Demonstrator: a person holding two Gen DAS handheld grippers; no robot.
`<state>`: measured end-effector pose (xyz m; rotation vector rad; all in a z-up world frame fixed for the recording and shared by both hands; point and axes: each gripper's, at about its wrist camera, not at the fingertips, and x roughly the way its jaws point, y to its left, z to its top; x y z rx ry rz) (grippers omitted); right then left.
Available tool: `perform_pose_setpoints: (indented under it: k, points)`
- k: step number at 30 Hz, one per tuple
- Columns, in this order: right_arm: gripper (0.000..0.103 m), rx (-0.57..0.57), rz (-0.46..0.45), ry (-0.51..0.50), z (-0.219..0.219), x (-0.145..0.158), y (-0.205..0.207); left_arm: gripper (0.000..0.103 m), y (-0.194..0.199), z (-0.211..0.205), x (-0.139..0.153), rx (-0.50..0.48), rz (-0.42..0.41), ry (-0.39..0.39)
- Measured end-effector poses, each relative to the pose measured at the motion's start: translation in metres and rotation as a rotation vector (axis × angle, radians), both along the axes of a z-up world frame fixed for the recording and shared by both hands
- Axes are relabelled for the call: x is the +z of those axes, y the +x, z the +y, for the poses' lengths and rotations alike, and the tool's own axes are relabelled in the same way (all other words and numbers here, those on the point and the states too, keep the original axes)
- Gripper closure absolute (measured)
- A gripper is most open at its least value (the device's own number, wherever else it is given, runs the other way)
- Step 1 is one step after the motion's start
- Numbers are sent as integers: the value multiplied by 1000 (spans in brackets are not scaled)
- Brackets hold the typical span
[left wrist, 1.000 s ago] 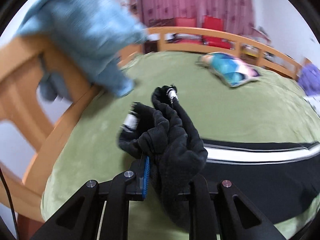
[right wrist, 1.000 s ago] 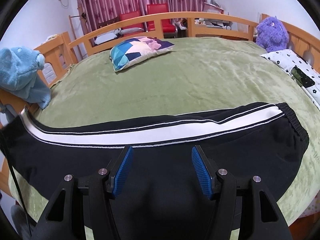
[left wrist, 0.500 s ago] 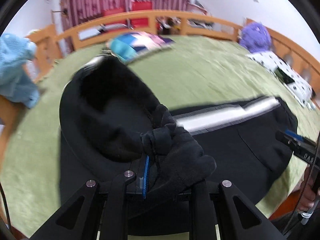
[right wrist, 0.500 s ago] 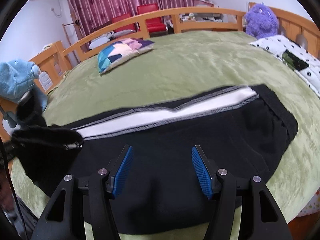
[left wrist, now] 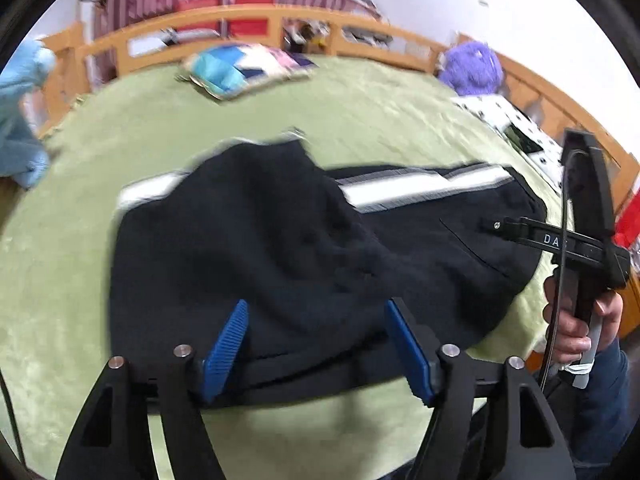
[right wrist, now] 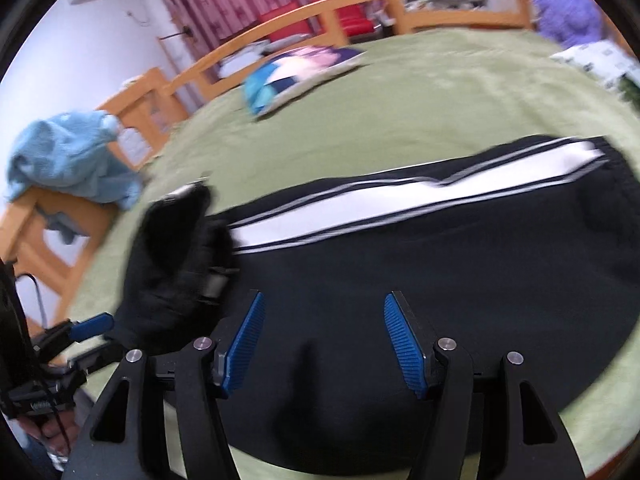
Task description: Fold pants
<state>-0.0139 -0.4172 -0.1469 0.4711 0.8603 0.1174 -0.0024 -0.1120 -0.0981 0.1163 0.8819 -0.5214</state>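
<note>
Green blanket [left wrist: 360, 112] covers a wide bed with a wooden rail, red curtains behind it. Black pants [left wrist: 288, 248] with a white side stripe lie across the near part of the bed. Their leg end has been carried from the left over onto the waist half, so one fold looks roughly made, though the top layer sits bunched and uneven; smoothing and probably another fold remain. The left gripper [left wrist: 316, 344] has just been opening, its blue pads now apart above the cloth, not pressing it. The right gripper [right wrist: 324, 344] has also just been opening a little and holds nothing, poised over the pants. Partial white letters, "DA", show on the right gripper's side; nothing else is readable.
</note>
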Motion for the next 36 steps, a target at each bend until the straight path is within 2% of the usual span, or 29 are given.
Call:
perform_pose_setpoints:
  k: [4,6,9,13,17,18,19,20,21,23,25,27,29,30,31,32,33,36]
  points:
    - [27,80,22,171,37,-13,33,33,5,47,5,85,-46,14]
    - [26,100,51,214,53,-20,51,33,13,71,2,129,-45,20]
    - [26,124,74,243,74,-29,74,33,22,106,-1,177,-45,32]
    - [26,164,94,219,100,-35,105,33,35,140,-9,225,-29,19]
    - [25,254,108,211,129,-32,123,33,45,149,-22,242,17,16]
    - [41,293,105,172,142,-26,124,33,45,150,-23,244,20,19]
    - [80,329,89,118,154,-19,123,33,46,149,-25,245,23,24]
    - [90,343,63,83,159,-13,119,33,47,148,-26,244,28,26]
    - [90,343,8,36,162,-2,111,33,47,145,-25,244,31,24]
    - [91,257,-89,4,143,24,94,33,47,143,-22,245,31,18]
    - [91,176,-180,73,97,53,70,33,45,138,-16,223,19,8]
    - [90,113,-196,35,71,63,55,33,43,129,-13,196,6,9]
    - [80,101,-81,30,56,41,55,33,44,117,-13,173,10,12]
    - [61,123,34,58,54,16,60,33,45,114,-14,166,12,14]
    - [54,156,135,83,57,-8,64,33,47,108,-16,160,15,17]
    - [54,209,247,75,67,-35,64,33,47,104,-18,158,19,21]
    - [54,240,283,26,75,-47,60,33,48,98,-19,152,28,26]
    - [55,227,206,-62,73,-37,48,33,44,87,-21,124,29,54]
